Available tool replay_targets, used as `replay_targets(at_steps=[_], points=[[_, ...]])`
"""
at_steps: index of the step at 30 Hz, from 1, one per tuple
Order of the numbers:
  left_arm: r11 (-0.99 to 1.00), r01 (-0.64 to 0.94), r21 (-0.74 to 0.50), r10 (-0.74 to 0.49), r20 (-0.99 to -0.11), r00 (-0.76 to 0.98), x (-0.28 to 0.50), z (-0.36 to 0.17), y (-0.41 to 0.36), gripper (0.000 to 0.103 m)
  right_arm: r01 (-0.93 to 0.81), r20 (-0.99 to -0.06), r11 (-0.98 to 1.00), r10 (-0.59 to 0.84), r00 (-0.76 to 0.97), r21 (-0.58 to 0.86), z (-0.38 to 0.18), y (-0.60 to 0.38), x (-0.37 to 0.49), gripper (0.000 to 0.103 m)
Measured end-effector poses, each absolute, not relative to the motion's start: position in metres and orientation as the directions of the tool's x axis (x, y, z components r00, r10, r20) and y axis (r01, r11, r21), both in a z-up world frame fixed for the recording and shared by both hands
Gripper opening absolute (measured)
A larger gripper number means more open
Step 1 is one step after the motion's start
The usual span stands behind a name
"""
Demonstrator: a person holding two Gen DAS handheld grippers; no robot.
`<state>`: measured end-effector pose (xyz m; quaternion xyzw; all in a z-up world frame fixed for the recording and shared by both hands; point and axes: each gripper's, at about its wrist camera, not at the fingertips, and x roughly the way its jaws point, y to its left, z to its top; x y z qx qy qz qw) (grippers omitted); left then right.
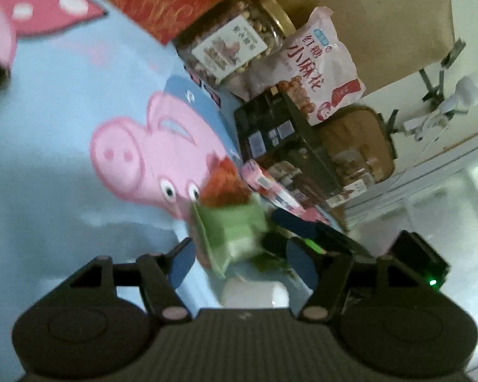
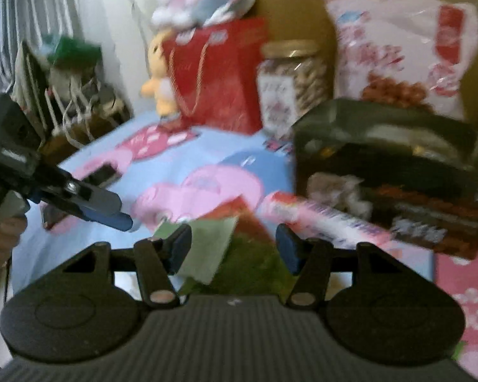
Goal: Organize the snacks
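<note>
Here the green snack packet showed as a flat, pale green pouch with a red-orange printed patch at its far end, motion-blurred in both views. In the left wrist view it lay between the fingers of the left gripper, which stood spread apart with a gap on either side of the packet; whether either pad touched it could not be told. In the right wrist view the same packet sat between the parted fingers of the right gripper, over the blue cartoon-pig tablecloth. The left gripper entered that view from the left. Just beyond the packet lay a pink snack box, touching a black box. Behind stood a nut jar, a white-pink snack bag and a red gift bag, all against a brown cardboard backing
</note>
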<state>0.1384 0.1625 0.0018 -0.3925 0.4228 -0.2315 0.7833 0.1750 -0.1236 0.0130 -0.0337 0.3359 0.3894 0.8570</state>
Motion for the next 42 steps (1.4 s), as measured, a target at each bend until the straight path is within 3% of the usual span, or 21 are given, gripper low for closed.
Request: replay_targets(at_steps=[4,7,12,17,28,35,42], points=[[0.536,0.025,-0.844,-0.724,-0.444,0.527,0.141,-0.015,0.153,0.058,-0.722,-0.622,0.660,0.658,0.424,0.206,0.011,-0.104,0.174,0.062],[0.495,0.011,-0.869,-0.732,-0.411,0.543,0.143,-0.020,0.157,0.050,-0.731,-0.635,0.654,0.652,0.414,0.194,0.013,-0.094,0.175,0.053],[0.538,0.033,-0.843,-0.702,-0.425,0.572,0.142,-0.006,0.156,0.049,-0.697,-0.621,0.664,0.675,0.400,0.272,0.018,-0.098,0.179,0.043],[0.557,0.116,-0.822,-0.703,-0.393,0.593,0.159,0.029,0.147,0.049,-0.694,-0.530,0.669,0.703,0.474,0.267,0.043,-0.106,0.177,0.038],[0.599,0.270,-0.754,-0.735,-0.383,0.560,0.276,0.088,0.062,0.049,-0.550,-0.374,0.806,0.590,0.715,0.219,0.090,-0.174,0.225,0.038],[0.679,0.269,-0.683,-0.699,-0.488,0.523,0.310,0.063,0.012,0.050,-0.425,-0.435,0.860,0.510,0.742,0.284,0.060,-0.218,0.256,0.039],[0.701,0.278,-0.657,-0.680,-0.496,0.540,0.306,0.071,0.015,0.053,-0.417,-0.447,0.876,0.483,0.753,0.244,0.052,-0.213,0.248,0.048]])
